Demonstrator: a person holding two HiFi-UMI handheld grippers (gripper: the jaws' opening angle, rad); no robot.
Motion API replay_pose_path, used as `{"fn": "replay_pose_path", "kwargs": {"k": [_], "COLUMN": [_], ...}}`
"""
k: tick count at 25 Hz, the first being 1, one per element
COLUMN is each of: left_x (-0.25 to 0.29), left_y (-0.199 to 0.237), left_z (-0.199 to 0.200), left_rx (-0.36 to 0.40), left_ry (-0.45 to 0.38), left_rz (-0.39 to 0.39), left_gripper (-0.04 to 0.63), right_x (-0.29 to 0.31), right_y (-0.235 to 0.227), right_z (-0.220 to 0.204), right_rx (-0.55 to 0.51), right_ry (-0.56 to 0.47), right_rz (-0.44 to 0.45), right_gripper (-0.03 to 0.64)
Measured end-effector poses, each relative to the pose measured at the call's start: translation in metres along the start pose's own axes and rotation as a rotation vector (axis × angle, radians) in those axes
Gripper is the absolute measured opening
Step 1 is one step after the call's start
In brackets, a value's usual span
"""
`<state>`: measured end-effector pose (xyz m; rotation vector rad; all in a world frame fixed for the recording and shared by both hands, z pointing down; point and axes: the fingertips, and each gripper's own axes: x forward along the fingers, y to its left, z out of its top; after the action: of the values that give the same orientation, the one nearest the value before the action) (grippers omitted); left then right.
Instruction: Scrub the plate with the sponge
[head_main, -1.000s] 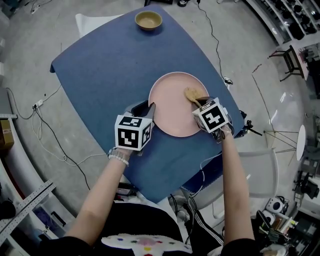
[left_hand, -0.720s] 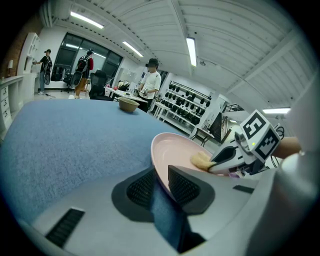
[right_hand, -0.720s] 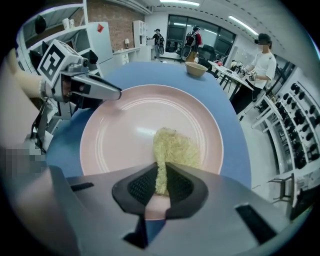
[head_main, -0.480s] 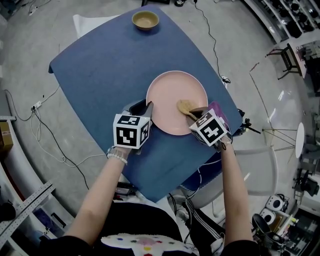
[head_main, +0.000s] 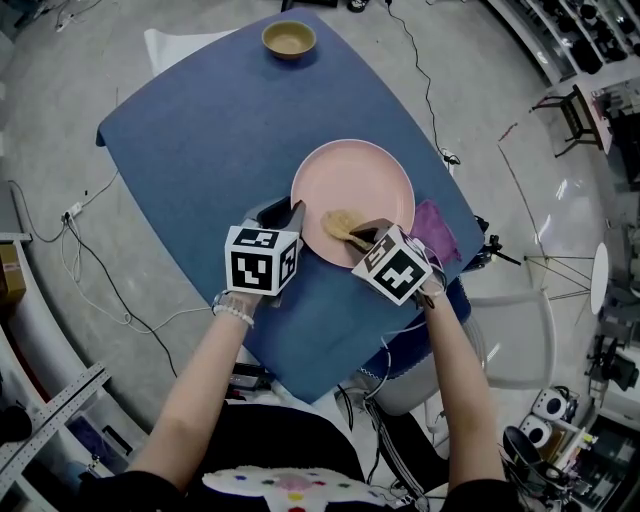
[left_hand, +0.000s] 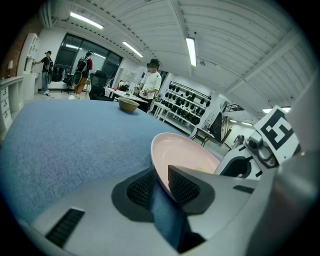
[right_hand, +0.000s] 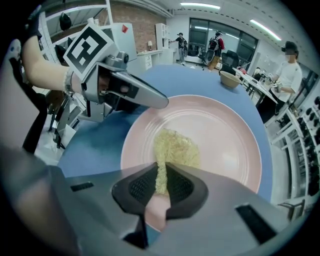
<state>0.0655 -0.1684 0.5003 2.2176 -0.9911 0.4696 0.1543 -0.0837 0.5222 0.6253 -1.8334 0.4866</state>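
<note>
Far left and upper part of the head view: no change, same blue table (head_main: 200, 130), same bowl (head_main: 288, 38) close to the top edge.

Just left of centre: clamping the lower-left rim of the plate (head_main: 372, 170) with the left gripper (head_main: 297, 214), one pad inside the rim and one outside, pinching it. Same spot as a second ago, so steadying only, no part in the scrubbing.

On to the middle: sponge (head_main: 338, 224) dragged over the last second from the right-hand part of the plate down and leftward. Now lying on the lower-left part of the plate, close to the steadying jaws. Pinched by its near end in the right gripper (head_main: 358, 236), pads pressed together on the yellow fibre. Rest of the sponge spread flat against the pink surface in the right gripper view.

Read as one wiping stroke across the plate, right to left, apparently with contact kept all the way. Judged as mid-scrub rather than finished: upper half of the plate not crossed in this last second. Probably calling next for a return stroke, or one higher up the plate.

Further right, newly uncovered beside the plate's lower-right rim: a purple cloth (head_main: 437, 230), mostly hidden under the right gripper a second ago.
</note>
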Motion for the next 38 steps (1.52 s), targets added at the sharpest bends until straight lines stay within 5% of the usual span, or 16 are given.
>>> {"fn": "replay_pose_path", "kwargs": {"k": [6, 20, 29, 38], "left_x": [0.0, 0.0, -0.001, -0.001], "left_y": [0.0, 0.0, 0.001, 0.002], "left_z": [0.001, 0.001, 0.0, -0.001], "left_rx": [0.0, -0.001, -0.002, -0.004], "left_ry": [0.0, 0.0, 0.0, 0.002], "left_rz": [0.001, -0.002, -0.004, -0.006], "left_gripper": [0.091, 0.091, 0.091, 0.091], "right_x": [0.008, 0.003, -0.005, -0.01], "right_y": [-0.004, -0.081, -0.104, -0.091], "right_z": [0.023, 0.031, -0.001, -0.032], "right_rx": [-0.028, 0.196, 0.182, 0.153], "right_ry": [-0.027, -0.097, -0.002, 0.109], "right_rz": [-0.004, -0.168, -0.276, -0.276], "right_gripper": [0.04, 0.04, 0.04, 0.04]}}
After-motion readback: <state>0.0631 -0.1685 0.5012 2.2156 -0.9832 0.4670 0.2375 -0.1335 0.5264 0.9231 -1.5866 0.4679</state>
